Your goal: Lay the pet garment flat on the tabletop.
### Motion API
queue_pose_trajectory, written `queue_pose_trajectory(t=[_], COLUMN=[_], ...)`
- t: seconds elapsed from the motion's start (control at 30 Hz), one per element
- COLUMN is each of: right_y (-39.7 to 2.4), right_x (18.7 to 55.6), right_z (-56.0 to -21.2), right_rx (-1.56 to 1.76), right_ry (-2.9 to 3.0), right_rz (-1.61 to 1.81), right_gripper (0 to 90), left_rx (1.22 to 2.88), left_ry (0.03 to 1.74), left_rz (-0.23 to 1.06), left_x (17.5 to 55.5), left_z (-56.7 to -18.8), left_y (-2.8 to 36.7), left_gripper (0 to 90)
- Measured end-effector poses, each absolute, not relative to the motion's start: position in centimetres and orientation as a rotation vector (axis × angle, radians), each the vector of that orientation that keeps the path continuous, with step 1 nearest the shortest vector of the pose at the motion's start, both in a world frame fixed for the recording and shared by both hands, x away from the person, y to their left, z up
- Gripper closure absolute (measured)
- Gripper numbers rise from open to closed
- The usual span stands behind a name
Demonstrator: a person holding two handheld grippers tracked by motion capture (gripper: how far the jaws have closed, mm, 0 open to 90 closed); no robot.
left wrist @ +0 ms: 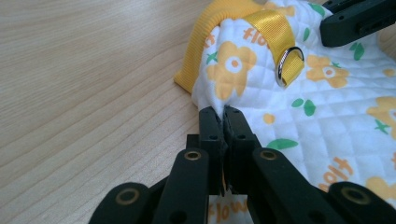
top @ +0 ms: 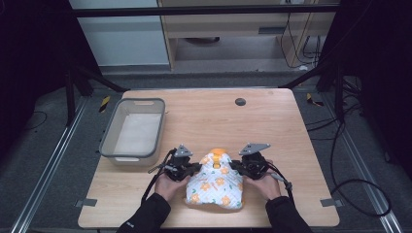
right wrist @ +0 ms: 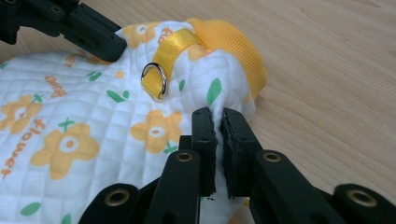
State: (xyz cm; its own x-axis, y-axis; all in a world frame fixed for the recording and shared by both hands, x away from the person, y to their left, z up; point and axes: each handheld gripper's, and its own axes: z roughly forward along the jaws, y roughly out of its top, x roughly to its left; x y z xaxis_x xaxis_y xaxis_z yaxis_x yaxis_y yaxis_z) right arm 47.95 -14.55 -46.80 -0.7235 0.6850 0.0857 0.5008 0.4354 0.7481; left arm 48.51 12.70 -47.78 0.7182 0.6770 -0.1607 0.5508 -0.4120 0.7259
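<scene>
both jaws are closed on thin pinches of the quilted garment (top: pixel 215 183) lying on the tabletop (top: pixel 272 121) — left gripper (left wrist: pixel 223 114) and right gripper (right wrist: pixel 217 116) at either side near the yellow collar (left wrist: pixel 205 37). such shallow bites could slip free on lifting — or one side might sag unevenly.
</scene>
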Motion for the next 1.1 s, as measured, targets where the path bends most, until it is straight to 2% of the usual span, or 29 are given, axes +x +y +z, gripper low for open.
queue_pose_trajectory(t=[0.27, 0.4, 0.57, 0.67, 0.73, 0.87, 0.9, 0.93, 1.0, 1.1], right_y=[-15.3, -15.7, -15.8, -15.6, -15.4, -14.5, -14.3, -14.1, -13.9, -14.4], right_x=[46.3, 44.6, 43.8, 44.9, 45.5, 48.6, 49.4, 50.4, 52.0, 53.3], right_z=[-44.6, -42.2, -40.3, -38.9, -38.7, -38.7, -38.9, -39.3, -40.2, -41.3], right_rx=[0.986, 0.920, 0.883, 0.863, 0.869, 0.906, 0.925, 0.946, 1.005, 1.061], right_ry=[2.373, 2.283, 2.193, 2.123, 2.109, 2.028, 1.994, 1.954, 1.892, 1.897], right_rz=[1.260, 1.323, 1.369, 1.367, 1.358, 1.325, 1.315, 1.306, 1.250, 1.184], right_gripper=[84.7, 84.6, 84.2, 83.6, 83.5, 82.2, 80.0, 76.2, 68.9, 63.8], left_rx=[2.030, 1.972, 1.937, 1.907, 1.900, 1.867, 1.843, 1.814, 1.778, 1.771], left_ry=[0.872, 0.799, 0.762, 0.773, 0.788, 0.854, 0.882, 0.920, 1.004, 1.045], left_rz=[0.236, 0.314, 0.385, 0.469, 0.477, 0.562, 0.586, 0.602, 0.617, 0.584], left_x=[46.5, 44.7, 44.2, 45.5, 46.1, 49.1, 50.0, 50.8, 52.3, 52.9], left_z=[-44.8, -41.6, -39.5, -38.5, -38.5, -38.6, -38.9, -39.2, -39.7, -40.1], left_y=[13.4, 13.5, 13.2, 12.9, 12.8, 12.1, 12.0, 11.9, 11.9, 12.7], left_gripper=[88.2, 88.1, 88.0, 87.9, 87.8, 86.7, 85.0, 78.8, 58.5, 46.1])
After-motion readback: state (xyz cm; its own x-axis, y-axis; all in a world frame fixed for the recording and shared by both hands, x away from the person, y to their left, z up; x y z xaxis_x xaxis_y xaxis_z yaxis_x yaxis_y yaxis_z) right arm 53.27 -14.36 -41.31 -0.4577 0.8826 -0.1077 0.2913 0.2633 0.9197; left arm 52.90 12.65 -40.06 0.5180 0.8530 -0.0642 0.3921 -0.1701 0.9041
